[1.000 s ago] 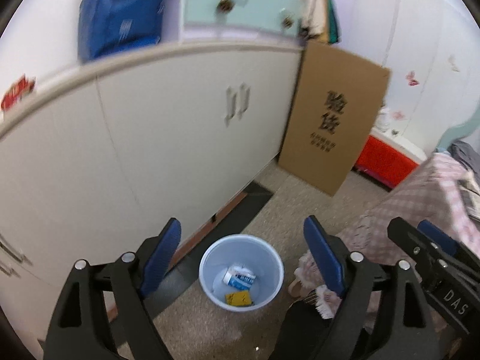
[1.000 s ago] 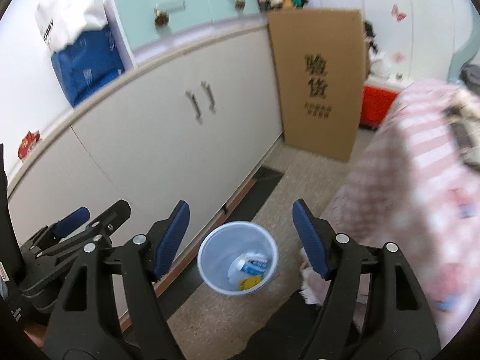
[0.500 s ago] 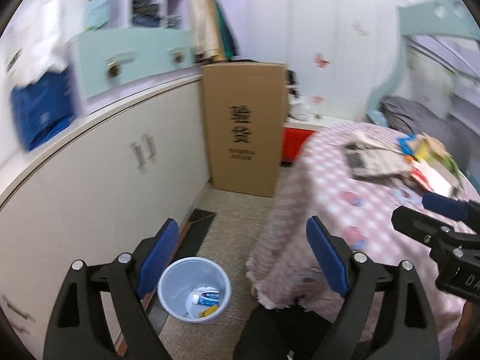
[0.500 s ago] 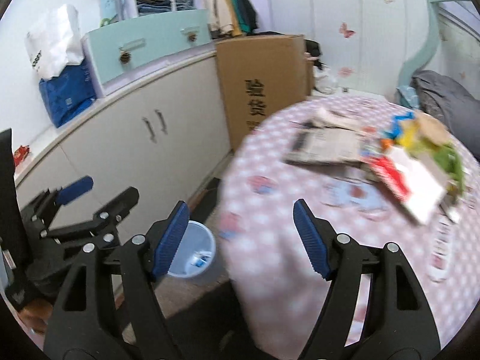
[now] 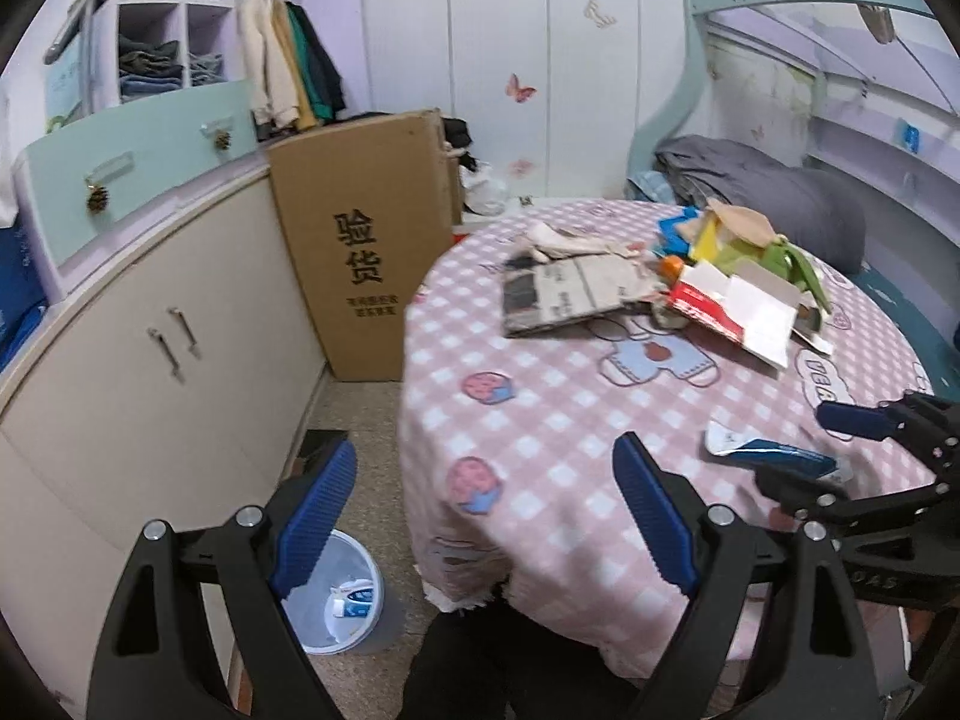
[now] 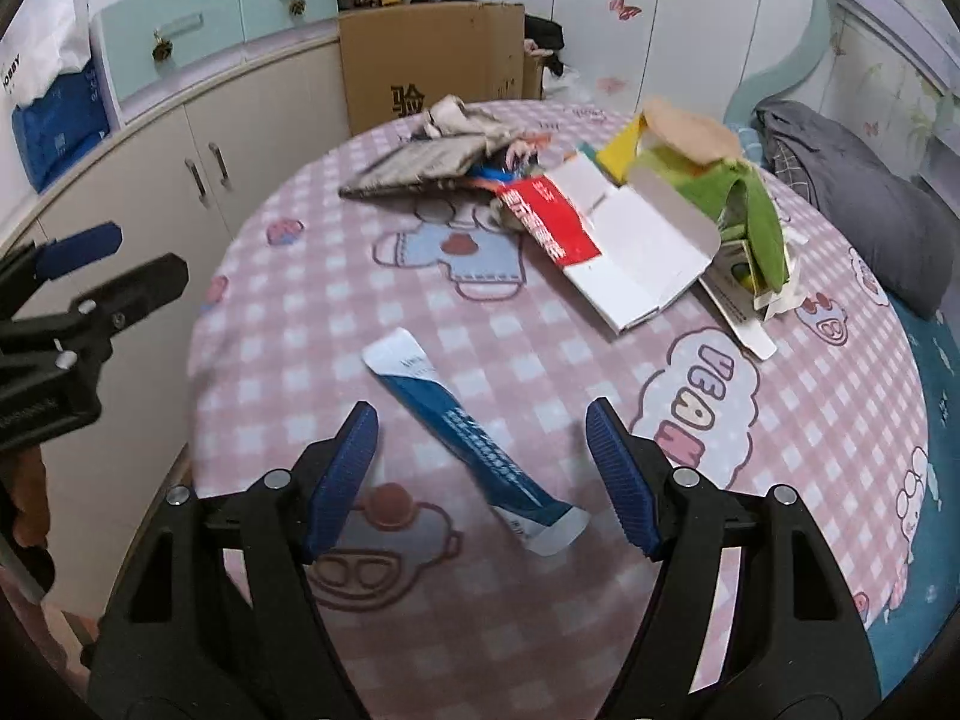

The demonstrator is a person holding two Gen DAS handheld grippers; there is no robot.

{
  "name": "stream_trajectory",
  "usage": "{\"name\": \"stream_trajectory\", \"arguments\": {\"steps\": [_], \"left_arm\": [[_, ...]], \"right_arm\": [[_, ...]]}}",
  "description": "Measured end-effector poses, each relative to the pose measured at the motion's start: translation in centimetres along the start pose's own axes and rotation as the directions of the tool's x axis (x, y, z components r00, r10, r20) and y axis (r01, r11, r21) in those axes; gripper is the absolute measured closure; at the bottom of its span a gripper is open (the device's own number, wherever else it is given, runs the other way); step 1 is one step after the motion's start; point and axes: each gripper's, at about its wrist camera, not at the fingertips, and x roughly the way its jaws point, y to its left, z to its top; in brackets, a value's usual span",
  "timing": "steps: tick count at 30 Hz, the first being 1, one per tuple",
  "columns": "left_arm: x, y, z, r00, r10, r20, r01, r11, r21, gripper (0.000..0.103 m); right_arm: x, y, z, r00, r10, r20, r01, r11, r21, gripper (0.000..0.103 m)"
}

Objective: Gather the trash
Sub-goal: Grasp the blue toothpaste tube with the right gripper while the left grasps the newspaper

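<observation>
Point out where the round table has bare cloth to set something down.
Free: the table's left and near-left cloth, between the blue tube and the newspaper, and the near-right edge. Crowded: the far side, with the red-and-white carton and green wrappers.

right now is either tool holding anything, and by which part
Nothing is held. The left tool is open and empty; the right tool is closing around the blue tube without touching it.
</observation>
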Motion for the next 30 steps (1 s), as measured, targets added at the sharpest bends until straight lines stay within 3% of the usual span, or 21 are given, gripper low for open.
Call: {"name": "stream_trajectory", "arguments": {"steps": [1,2,4,6,13,22,26,30], "left_arm": [[0.3,-0.2,0.2,1.000,0.002,-0.008,-0.002,1.000,0.004,0.018],[0.5,-0.4,0.3,1.000,0.002,-0.010,-0.002,1.000,0.011,0.018],[0.9,-0.9,0.5,1.000,0.000,-0.014,0.000,1.000,0.030,0.018],[1.2,-1.1,0.8,1.000,-0.008,-0.017,0.009,0.999,0.041,0.018],[4.1,-2.1,3.0,0.994,-0.107,-0.022,0.108,0.992,0.068,0.018],[8.0,-5.1,5.7,0.999,-0.052,-0.005,0.052,0.981,0.188,0.018],[9.4,-7.0,5.9,0.999,-0.052,-0.015,0.054,0.959,0.278,0.018],[11.2,-8.6,6.1,1.000,0.008,-0.019,0.000,0.931,0.365,0.018]], "right_arm": [[0.3,-0.1,0.0,1.000,0.007,-0.009,-0.007,1.000,-0.003,0.049],[0.3,-0.2,0.0,1.000,0.019,-0.002,-0.019,1.000,-0.008,0.051],[0.3,-0.2,0.3,1.000,0.022,0.002,-0.022,1.000,-0.016,0.078],[0.4,-0.5,0.5,1.000,0.026,0.014,-0.025,1.000,-0.007,0.089],[-1.0,-1.5,2.1,0.990,0.032,0.137,-0.040,0.998,0.056,0.092],[-0.2,-3.5,5.9,0.977,0.043,0.209,-0.076,0.986,0.151,0.092],[1.0,-4.4,7.1,0.977,0.054,0.205,-0.093,0.978,0.187,0.092],[1.9,-4.7,7.6,0.978,0.063,0.199,-0.103,0.974,0.200,0.092]]}}
